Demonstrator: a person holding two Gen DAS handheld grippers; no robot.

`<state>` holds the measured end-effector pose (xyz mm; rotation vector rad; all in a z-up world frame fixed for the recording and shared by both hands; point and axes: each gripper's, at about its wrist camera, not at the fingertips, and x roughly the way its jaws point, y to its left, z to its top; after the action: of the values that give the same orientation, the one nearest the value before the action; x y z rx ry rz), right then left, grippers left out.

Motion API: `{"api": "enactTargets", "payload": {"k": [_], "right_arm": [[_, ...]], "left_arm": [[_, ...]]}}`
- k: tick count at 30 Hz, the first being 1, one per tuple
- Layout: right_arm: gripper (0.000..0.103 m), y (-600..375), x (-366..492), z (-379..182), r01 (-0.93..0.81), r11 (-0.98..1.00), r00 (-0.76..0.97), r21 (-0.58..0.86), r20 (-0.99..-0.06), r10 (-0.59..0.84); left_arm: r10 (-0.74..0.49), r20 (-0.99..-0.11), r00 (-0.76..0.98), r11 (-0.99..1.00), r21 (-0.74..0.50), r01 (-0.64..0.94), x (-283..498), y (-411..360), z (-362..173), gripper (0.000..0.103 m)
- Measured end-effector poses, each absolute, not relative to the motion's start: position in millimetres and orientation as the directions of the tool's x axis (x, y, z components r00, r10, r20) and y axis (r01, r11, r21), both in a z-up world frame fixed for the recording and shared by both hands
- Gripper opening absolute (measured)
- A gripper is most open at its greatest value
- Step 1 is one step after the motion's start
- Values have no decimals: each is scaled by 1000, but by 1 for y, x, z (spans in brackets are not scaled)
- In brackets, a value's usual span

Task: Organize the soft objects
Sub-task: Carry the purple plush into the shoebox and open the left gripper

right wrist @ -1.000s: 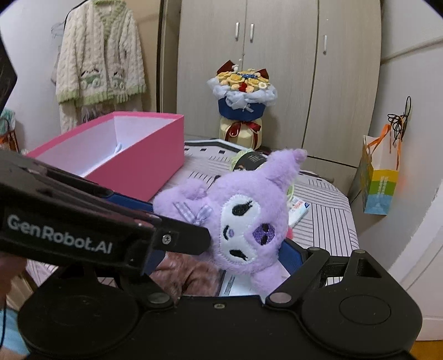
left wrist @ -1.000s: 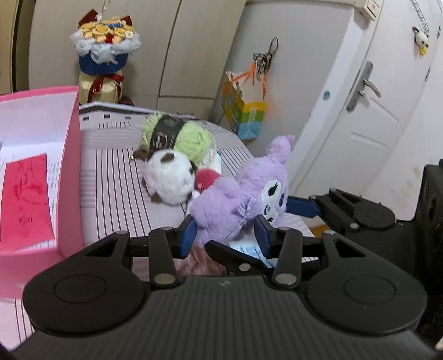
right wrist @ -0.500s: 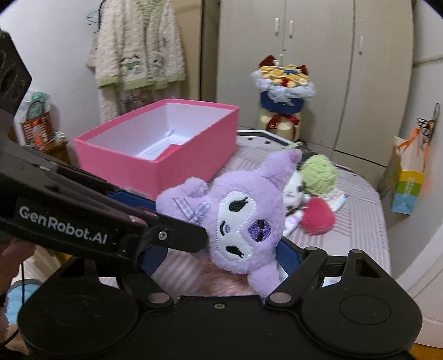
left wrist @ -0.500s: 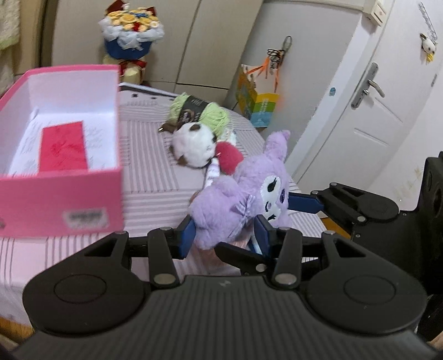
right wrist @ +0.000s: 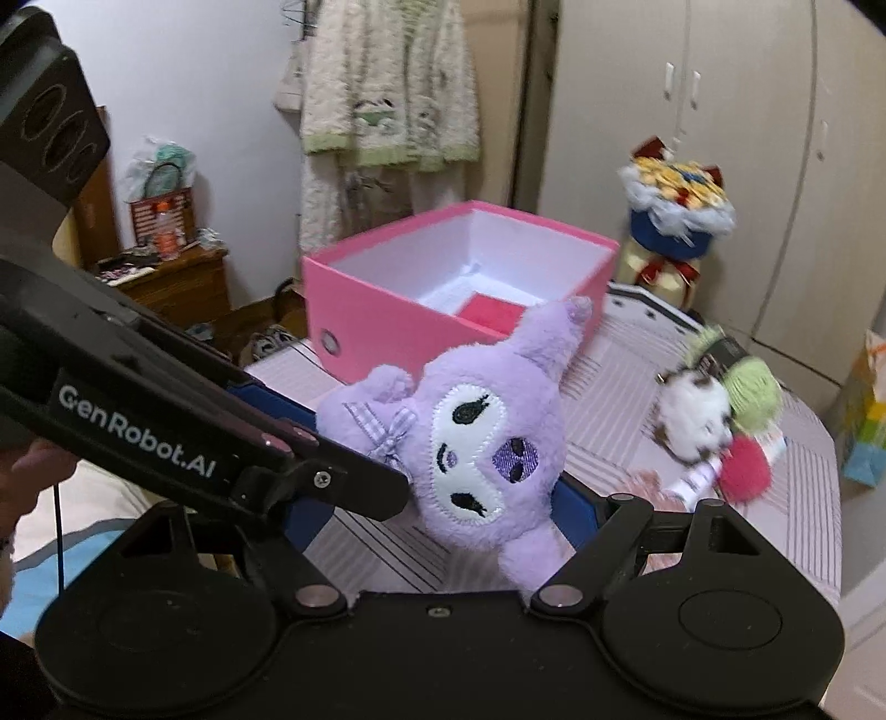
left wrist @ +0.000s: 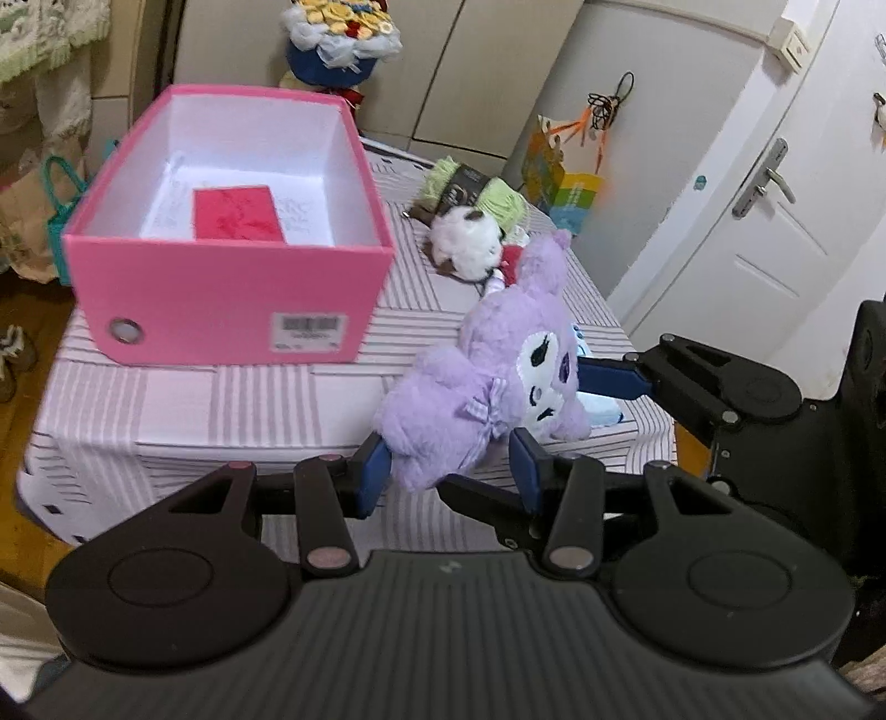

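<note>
A purple plush doll with a white face hangs in the air above the striped table, held by both grippers. My left gripper is shut on its body. My right gripper is shut on its head; its blue finger shows in the left wrist view. An open pink box with a red card inside stands on the table's left. A white-and-brown plush, green yarn and a red pompom lie at the far right.
The table has a striped purple cloth and its front edge is near. A flower bouquet stands behind the box. A white door and a colourful paper bag are to the right. A wooden cabinet is on the left.
Both grippers have lifted the purple doll up and back from the table. The pink box's inside has come fully into view.
</note>
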<state>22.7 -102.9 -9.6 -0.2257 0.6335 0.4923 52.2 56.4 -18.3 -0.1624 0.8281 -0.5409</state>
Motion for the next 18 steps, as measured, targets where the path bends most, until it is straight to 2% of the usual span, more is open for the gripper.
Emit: {"api": "enactTargets", "payload": {"k": [8, 18], "right_arm": [[87, -75, 57, 19, -531, 846, 711, -46, -567, 415], [87, -58, 158, 29, -501, 859, 694, 101, -547, 469]], "left_arm": [[-482, -634, 605, 874, -296, 385, 79, 87, 16, 45], [-428, -636, 642, 903, -266, 338, 175, 110, 36, 48]]}}
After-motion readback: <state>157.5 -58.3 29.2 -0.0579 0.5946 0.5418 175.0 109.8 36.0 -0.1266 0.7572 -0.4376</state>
